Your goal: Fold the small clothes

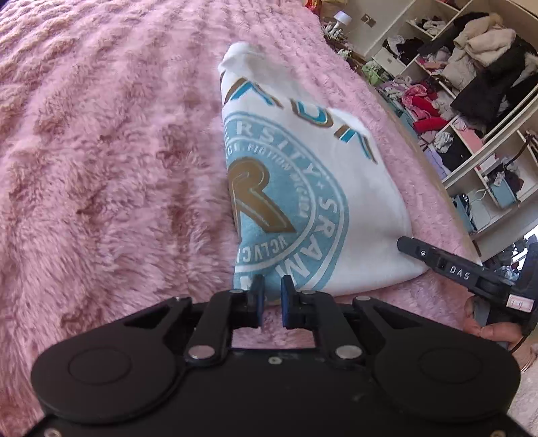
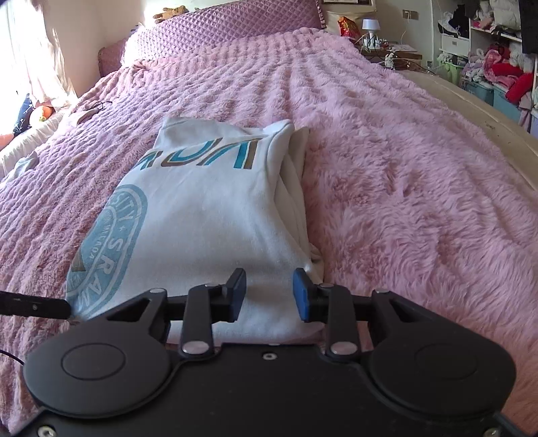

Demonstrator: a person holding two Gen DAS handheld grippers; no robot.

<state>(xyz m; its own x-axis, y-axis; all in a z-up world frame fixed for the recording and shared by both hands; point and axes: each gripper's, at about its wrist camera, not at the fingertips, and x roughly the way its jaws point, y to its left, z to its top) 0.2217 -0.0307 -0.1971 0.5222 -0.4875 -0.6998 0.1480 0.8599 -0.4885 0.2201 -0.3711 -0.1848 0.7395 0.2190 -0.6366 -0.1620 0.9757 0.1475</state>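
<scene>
A folded white shirt (image 2: 215, 201) is lying on the pink bed (image 2: 403, 168); the left gripper (image 1: 271, 295) and right gripper (image 2: 269, 295) are hovering at its six-o'clock edge, fingers parted, gripping nothing.

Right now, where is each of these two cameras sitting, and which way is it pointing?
Left wrist: sits on the left gripper, looking along the white shirt on the pink blanket toward cluttered shelves; the right gripper's finger and a bit of hand show.
Right wrist: sits on the right gripper, looking up the bed toward the pillows; the left gripper's finger shows at left.
Shared: shirt, blanket, shelves, lamp.
</scene>
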